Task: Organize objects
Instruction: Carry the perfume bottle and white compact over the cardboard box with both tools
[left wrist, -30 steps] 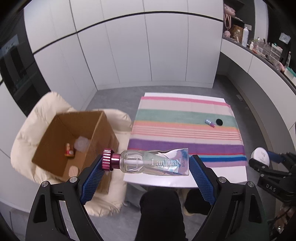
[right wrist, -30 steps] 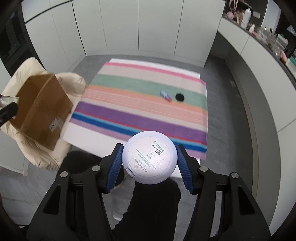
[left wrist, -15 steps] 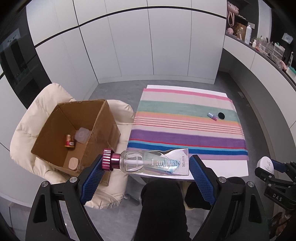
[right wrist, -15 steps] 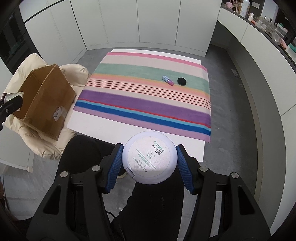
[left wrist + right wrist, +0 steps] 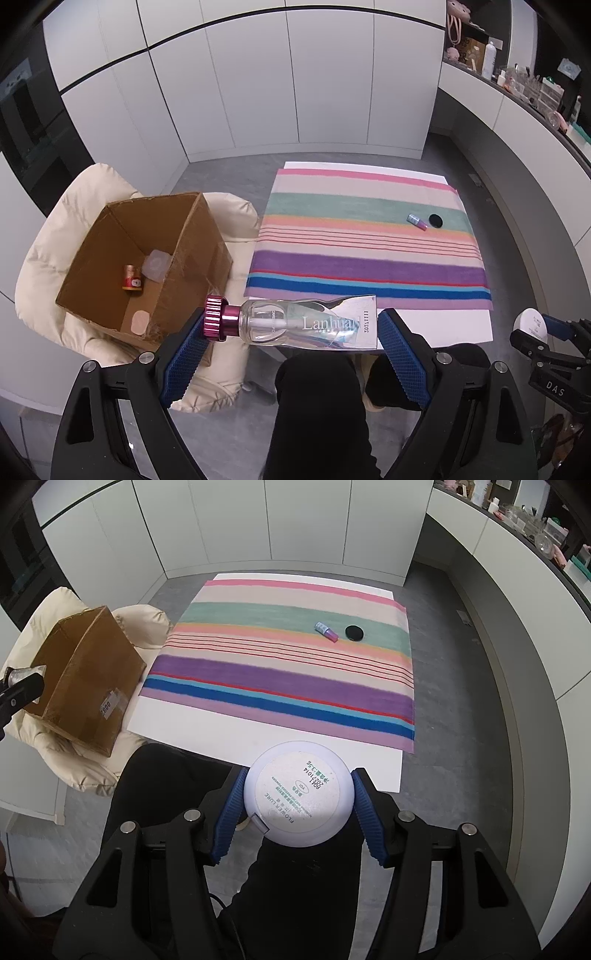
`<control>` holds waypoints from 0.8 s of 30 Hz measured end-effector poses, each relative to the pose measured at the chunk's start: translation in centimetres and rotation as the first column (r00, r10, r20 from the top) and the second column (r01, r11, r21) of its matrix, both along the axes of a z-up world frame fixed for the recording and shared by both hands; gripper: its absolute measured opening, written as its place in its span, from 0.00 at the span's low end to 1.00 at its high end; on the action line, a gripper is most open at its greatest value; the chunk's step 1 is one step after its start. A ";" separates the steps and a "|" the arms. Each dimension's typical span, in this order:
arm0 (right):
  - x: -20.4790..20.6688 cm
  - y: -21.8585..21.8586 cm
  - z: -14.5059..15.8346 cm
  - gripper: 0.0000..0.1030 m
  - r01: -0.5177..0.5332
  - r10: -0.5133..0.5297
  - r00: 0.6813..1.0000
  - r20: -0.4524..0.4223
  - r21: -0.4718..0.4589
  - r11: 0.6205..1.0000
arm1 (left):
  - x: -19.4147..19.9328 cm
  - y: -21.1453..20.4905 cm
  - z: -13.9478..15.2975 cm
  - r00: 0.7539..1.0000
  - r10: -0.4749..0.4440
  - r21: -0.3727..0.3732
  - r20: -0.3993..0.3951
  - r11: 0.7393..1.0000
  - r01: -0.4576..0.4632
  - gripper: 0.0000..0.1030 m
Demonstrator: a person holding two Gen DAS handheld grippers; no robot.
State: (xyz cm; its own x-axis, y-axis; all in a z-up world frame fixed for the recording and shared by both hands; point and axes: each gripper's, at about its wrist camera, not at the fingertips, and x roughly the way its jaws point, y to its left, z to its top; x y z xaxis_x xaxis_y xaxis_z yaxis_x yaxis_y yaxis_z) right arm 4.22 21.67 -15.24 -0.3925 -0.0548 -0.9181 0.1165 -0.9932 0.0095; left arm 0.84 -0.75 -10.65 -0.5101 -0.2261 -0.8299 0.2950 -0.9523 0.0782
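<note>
Beside the table (image 5: 229, 734), our box (image 5: 147, 258) holds 3 items; we grip a bottle (image 5: 295, 325) and compact (image 5: 297, 794), 2 remain.

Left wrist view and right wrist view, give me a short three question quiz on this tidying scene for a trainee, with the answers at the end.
1. True or false: the cardboard box sits on the striped cloth.
2. Which item does the right gripper hold: A) the clear perfume bottle, B) the round white powder compact, C) the black disc?
3. Fill in: besides the black disc, the cloth holds a small ____ lying on its side.

Key:
1. False. It rests on the cream padded chair beside the table.
2. B. The left gripper has the perfume bottle across its jaws.
3. Bottle, the small blue and pink bottle.
</note>
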 end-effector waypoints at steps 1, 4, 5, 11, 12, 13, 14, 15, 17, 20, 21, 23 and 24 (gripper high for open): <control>0.0 0.0 -0.1 0.58 -0.001 0.001 1.000 0.003 -0.001 1.000 | 0.0 0.0 0.0 1.000 0.000 0.002 0.001 1.000 0.000 0.87; 0.1 0.1 -0.2 0.58 -0.001 0.001 1.000 0.009 -0.005 1.000 | 0.0 0.1 -0.2 1.000 -0.002 0.007 0.004 1.000 0.002 0.87; 0.1 0.1 -0.3 0.58 -0.001 0.001 1.000 0.011 -0.004 1.000 | -0.1 0.1 -0.2 1.000 -0.003 0.010 0.005 1.000 0.003 0.87; 0.0 -0.4 -0.7 0.58 -0.004 0.004 1.000 0.020 0.000 1.000 | -0.1 -0.2 -0.5 1.000 -0.002 0.020 0.010 1.000 0.002 0.87; -0.1 -0.6 -0.8 0.58 -0.007 0.007 1.000 0.023 0.001 1.000 | 0.0 -0.4 -0.6 1.000 0.000 0.023 0.009 1.000 0.000 0.87; -0.2 -0.7 -0.9 0.58 -0.011 0.011 1.000 0.026 0.002 1.000 | 0.0 -0.5 -0.7 1.000 0.002 0.026 0.010 1.000 -0.002 0.87; -0.3 -1.0 -1.0 0.58 -0.014 0.014 0.999 0.029 0.005 1.000 | 0.0 -0.8 -0.9 1.000 0.004 0.029 0.014 1.000 -0.005 0.87; -0.4 -1.2 -1.0 0.58 -0.017 0.016 0.999 0.030 0.006 1.000 | 0.0 -1.0 -1.0 1.000 0.008 0.030 0.017 1.000 -0.009 0.87; -0.5 -1.6 -1.1 0.58 -0.019 0.019 0.999 0.032 0.002 1.000 | 0.0 -1.5 -1.3 1.000 0.015 0.034 0.023 0.999 -0.016 0.87; -0.7 -2.3 -1.1 0.58 -0.028 0.028 0.999 0.032 0.003 1.000 | 0.2 -2.4 -1.5 0.999 0.029 0.039 0.026 0.999 -0.030 0.87; -0.8 -2.6 -1.1 0.58 -0.034 0.034 0.999 0.032 0.009 0.999 | 0.3 -2.7 -1.6 0.999 0.034 0.040 0.026 0.999 -0.035 0.87; -1.0 -3.4 -1.2 0.58 -0.048 0.047 0.998 0.034 0.015 0.999 | 0.6 -3.4 -1.6 0.998 0.051 0.042 0.025 0.998 -0.052 0.87; -1.1 -3.8 -1.2 0.58 -0.058 0.058 0.998 0.035 0.017 0.998 | 0.8 -3.9 -1.7 0.998 0.065 0.041 0.025 0.997 -0.065 0.87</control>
